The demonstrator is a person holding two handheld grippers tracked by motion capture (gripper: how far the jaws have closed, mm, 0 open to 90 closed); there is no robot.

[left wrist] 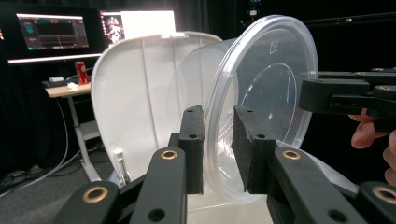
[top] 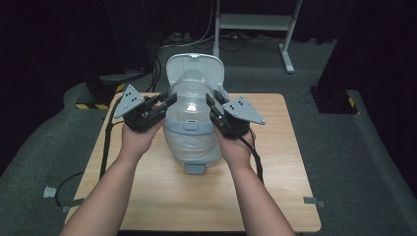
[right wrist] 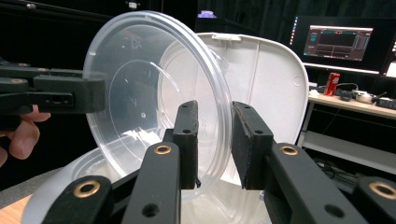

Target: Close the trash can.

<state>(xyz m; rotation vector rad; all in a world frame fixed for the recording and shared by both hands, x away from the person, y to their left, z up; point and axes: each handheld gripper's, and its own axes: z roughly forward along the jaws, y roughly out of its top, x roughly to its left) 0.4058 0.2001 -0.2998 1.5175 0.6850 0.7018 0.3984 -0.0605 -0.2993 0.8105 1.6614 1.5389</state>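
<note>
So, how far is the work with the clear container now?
Done: the white bin has its lid open. In hand: the left gripper and right gripper hold the clear container by its rim, above the bin. Left: probably lowering it in and releasing.

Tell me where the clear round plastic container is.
In the high view the clear round plastic container sits mid-table above the open white bin, between the left gripper and right gripper.
</note>
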